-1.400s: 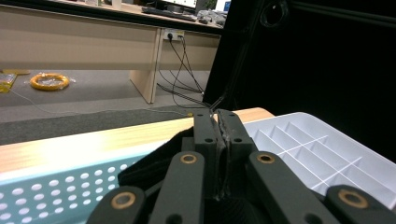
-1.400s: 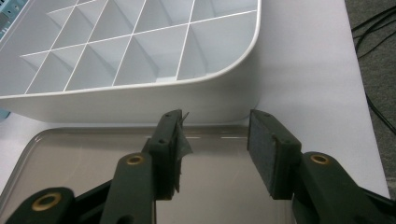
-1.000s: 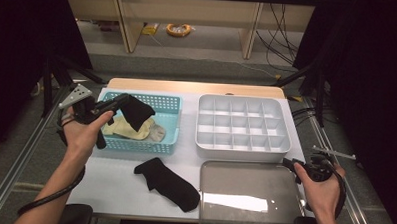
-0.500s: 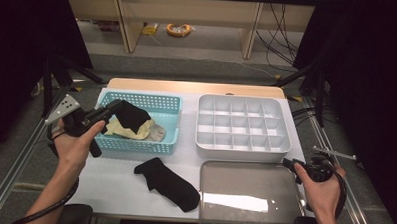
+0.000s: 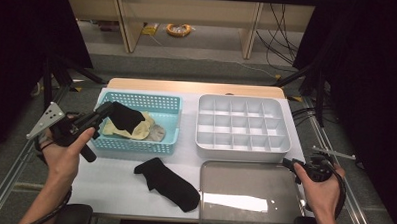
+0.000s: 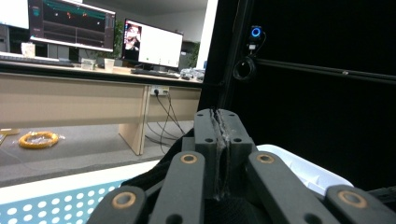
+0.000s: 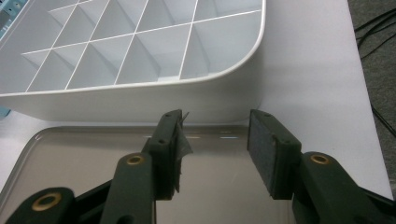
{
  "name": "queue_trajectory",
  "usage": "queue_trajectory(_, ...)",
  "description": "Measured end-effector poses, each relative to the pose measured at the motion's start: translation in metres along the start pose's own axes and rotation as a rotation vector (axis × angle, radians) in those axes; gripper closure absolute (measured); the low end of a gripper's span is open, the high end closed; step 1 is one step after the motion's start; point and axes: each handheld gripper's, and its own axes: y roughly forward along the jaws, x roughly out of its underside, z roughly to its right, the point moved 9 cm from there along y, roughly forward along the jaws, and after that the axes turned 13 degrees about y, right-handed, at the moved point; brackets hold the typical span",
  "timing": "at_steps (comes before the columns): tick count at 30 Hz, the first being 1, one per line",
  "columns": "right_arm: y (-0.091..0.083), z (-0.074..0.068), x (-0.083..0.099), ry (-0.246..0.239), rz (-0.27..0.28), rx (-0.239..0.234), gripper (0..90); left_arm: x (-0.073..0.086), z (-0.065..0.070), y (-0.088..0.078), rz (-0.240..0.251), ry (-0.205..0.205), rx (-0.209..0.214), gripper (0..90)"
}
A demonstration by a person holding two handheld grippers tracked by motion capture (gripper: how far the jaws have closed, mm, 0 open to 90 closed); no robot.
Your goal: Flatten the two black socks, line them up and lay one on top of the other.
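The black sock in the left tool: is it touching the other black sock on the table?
Apart. The high view shows the held sock over the blue basket, the other sock flat on the table, well clear of it.

A white divided tray (image 7: 130,100) stands just beyond the fingers (image 7: 168,140) of the right gripper (image 7: 215,140), and a clear lid (image 7: 93,158) lies under them. Cream cloths (image 5: 141,130) lie in a blue basket (image 5: 135,145) just beyond the fingers (image 5: 99,116) of the left gripper (image 5: 106,109). A loose black sock (image 5: 166,183) lies well apart, between both pairs. An orange cable coil (image 5: 178,29) sits far beyond.
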Motion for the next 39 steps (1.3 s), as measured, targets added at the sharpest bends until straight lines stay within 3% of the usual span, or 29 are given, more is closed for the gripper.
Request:
queue_trajectory(1,-0.001,0.002,-0.002,-0.043,0.006,-0.002,56.4,-0.001,0.001,-0.001,0.003,0.000,0.002,86.7)
queue_trajectory(5,0.001,0.003,-0.003,-0.054,0.014,0.001,56.4,-0.003,0.004,-0.008,0.006,0.002,0.007,86.7)
queue_trajectory(6,0.000,-0.001,0.000,0.004,-0.005,-0.002,56.4,-0.003,0.004,-0.010,0.005,0.004,0.008,86.7)
queue_trajectory(14,0.000,0.001,0.001,0.006,-0.006,0.009,56.3,0.007,0.010,-0.038,-0.031,-0.007,0.013,86.6)
queue_trajectory(18,-0.001,-0.002,0.001,0.015,-0.012,-0.003,56.4,0.021,0.015,-0.053,-0.083,-0.021,0.035,86.6)
queue_trajectory(19,0.000,0.002,-0.001,-0.044,0.006,0.000,56.4,0.025,0.017,-0.055,-0.097,-0.025,0.041,86.5)
queue_trajectory(23,0.001,0.002,-0.001,-0.035,0.003,0.008,56.3,0.044,0.023,-0.064,-0.190,-0.068,0.069,86.4)
queue_trajectory(24,0.001,0.000,0.000,-0.017,0.000,0.008,56.4,0.050,0.024,-0.065,-0.227,-0.059,0.094,86.3)
queue_trajectory(26,0.001,0.001,-0.001,-0.037,0.002,0.009,56.3,0.057,0.025,-0.064,-0.253,-0.054,0.118,86.3)
queue_trajectory(27,0.001,0.001,-0.001,-0.036,0.001,0.009,56.4,0.065,0.026,-0.064,-0.315,-0.077,0.124,86.3)
queue_trajectory(28,0.000,-0.002,0.001,-0.001,-0.010,0.008,56.3,0.069,0.026,-0.063,-0.334,-0.092,0.125,86.3)
queue_trajectory(29,0.000,-0.002,0.001,0.000,-0.008,0.012,56.3,0.076,0.028,-0.062,-0.390,-0.107,0.143,86.2)
queue_trajectory(31,0.000,-0.001,0.001,-0.013,-0.004,0.011,56.3,0.088,0.032,-0.057,-0.475,-0.134,0.153,86.2)
queue_trajectory(35,0.001,0.001,-0.001,-0.035,0.002,0.009,56.3,0.107,0.043,-0.045,-0.615,-0.149,0.224,85.9)
queue_trajectory(36,-0.001,0.000,0.000,-0.024,-0.005,0.001,56.3,0.112,0.046,-0.042,-0.644,-0.149,0.253,85.7)
queue_trajectory(39,0.001,0.002,-0.002,-0.046,0.007,0.006,56.3,0.122,0.053,-0.028,-0.688,-0.143,0.266,85.7)
